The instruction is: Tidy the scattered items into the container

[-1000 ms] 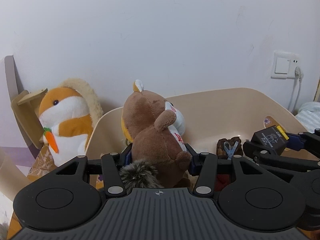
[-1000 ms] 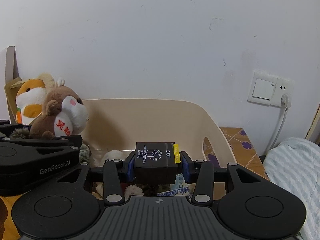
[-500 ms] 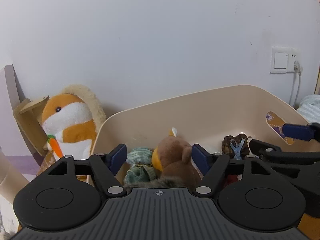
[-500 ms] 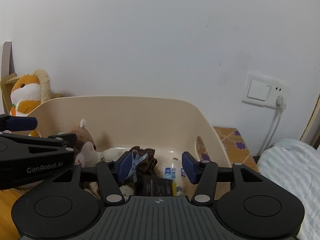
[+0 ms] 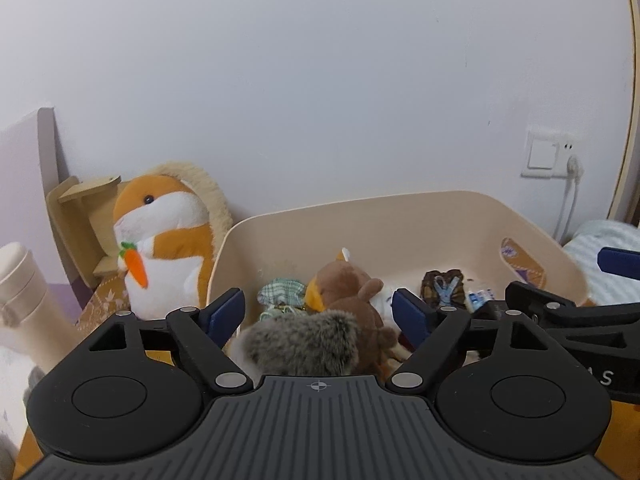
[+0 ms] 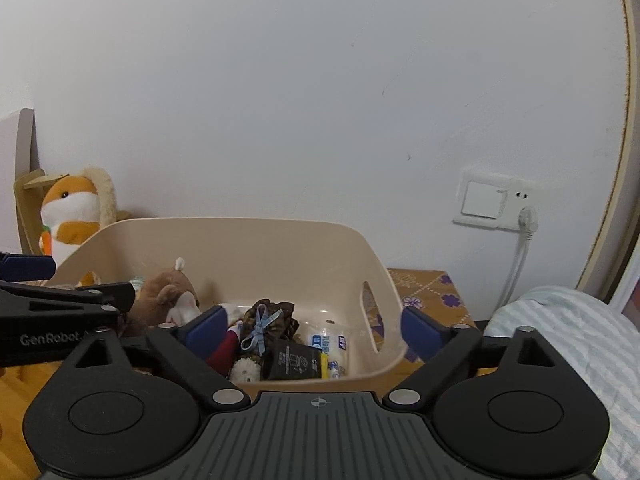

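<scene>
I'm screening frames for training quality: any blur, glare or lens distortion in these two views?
Left wrist view: sharp and evenly lit, no glare; fisheye bends the door frame at the right edge, and the grey fur nearest the lens looks soft. Right wrist view: equally sharp, soft shadows inside the bin, dark vignette in the corners.

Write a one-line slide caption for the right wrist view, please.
Right claw opening, empty, over the beige tub where the black box now lies among toys.
</scene>
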Tool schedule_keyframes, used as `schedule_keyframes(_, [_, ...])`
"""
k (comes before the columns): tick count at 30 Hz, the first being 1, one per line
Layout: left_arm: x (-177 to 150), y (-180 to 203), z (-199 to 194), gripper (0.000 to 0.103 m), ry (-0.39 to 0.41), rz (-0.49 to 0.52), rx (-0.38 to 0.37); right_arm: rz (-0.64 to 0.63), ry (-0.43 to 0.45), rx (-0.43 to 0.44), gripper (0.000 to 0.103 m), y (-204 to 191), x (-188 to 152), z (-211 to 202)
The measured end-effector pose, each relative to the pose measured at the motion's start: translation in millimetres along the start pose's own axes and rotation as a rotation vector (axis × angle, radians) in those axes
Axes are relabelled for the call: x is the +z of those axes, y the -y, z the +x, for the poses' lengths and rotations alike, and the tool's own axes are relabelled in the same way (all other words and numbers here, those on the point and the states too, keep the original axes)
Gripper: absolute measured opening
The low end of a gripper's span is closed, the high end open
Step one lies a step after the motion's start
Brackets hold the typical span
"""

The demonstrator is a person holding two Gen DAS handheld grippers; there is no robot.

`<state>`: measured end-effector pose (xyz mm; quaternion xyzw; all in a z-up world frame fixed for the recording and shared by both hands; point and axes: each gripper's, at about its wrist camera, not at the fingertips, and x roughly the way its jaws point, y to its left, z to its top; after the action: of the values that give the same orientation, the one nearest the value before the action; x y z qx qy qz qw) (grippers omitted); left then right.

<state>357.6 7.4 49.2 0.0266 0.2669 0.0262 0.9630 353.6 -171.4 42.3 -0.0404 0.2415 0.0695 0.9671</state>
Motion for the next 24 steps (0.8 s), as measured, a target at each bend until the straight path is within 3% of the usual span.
schedule_keyframes(11, [-11.6, -5.0, -55.4, 0.084, 0.043, -0.04, 0.005, -0.039, 0.022, -0.004, 0.103, -6.4, -3.9, -43.7])
schedule_keyframes(24, [-41.8, -14.9, -119.3, 0.085, 0.071, -0.088, 0.018, -0.005, -0.013, 0.004, 0.103, -6.7, -35.7, -86.7])
